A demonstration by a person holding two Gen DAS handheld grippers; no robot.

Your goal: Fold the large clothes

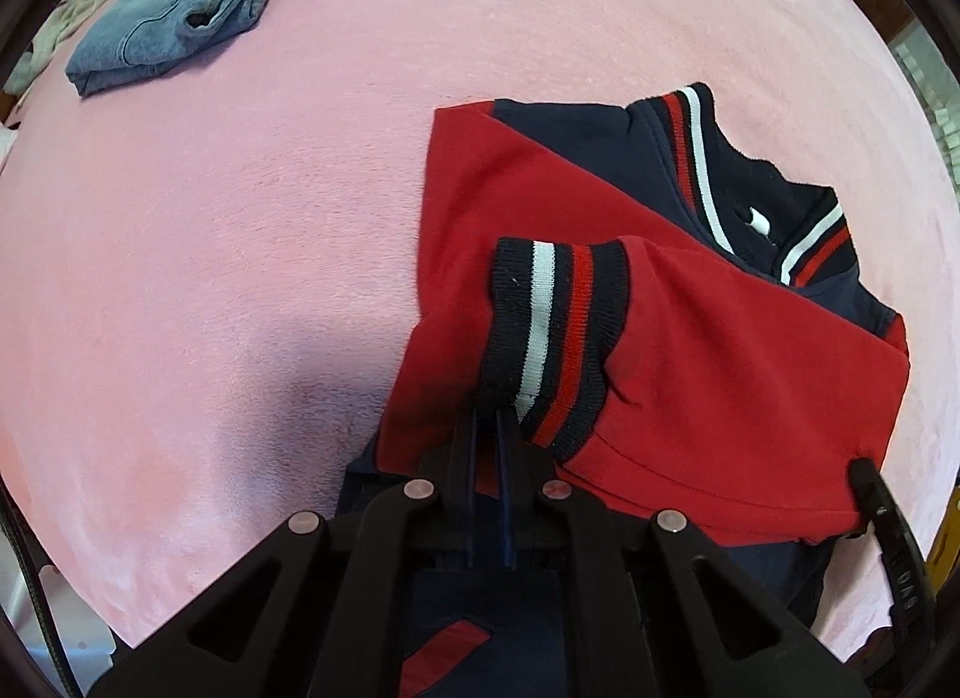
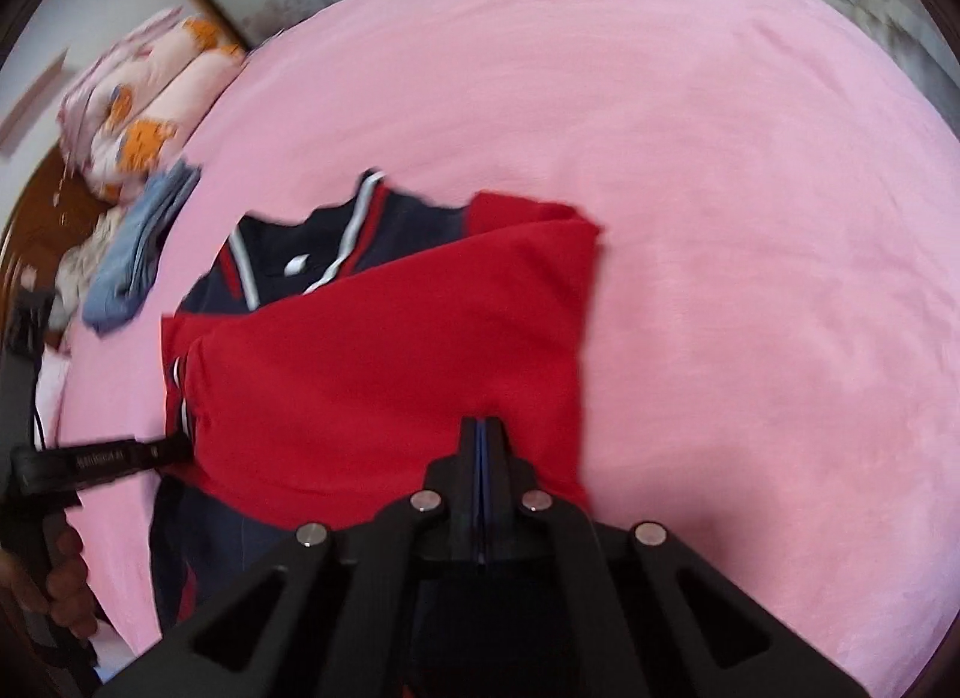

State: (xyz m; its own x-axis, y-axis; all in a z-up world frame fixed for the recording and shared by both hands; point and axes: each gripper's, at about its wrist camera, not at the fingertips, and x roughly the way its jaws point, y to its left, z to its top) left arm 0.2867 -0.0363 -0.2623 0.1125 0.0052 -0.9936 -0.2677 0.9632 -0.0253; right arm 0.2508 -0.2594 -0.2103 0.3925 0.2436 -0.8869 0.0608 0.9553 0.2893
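A red and navy jacket [image 1: 600, 170] lies on the pink bed cover [image 1: 210, 278], with its striped collar [image 1: 696, 158] toward the far side. One red sleeve [image 1: 720, 368] is folded across the body. My left gripper [image 1: 489, 419] points down and is shut on the lower end of that sleeve's striped cuff [image 1: 552, 326]. In the right wrist view my right gripper [image 2: 483, 425] is shut, with its tips pressed into the red sleeve [image 2: 390, 350] near its right edge. The left gripper [image 2: 174, 449] shows there at the cuff [image 2: 183, 392].
Folded blue jeans [image 1: 174, 14] lie at the far left of the bed. A floral bedding pile [image 2: 138, 122] sits beyond them. A person's hand [image 2: 60, 572] holds the left gripper's handle. Pink cover [image 2: 750, 218] stretches wide to the right of the jacket.
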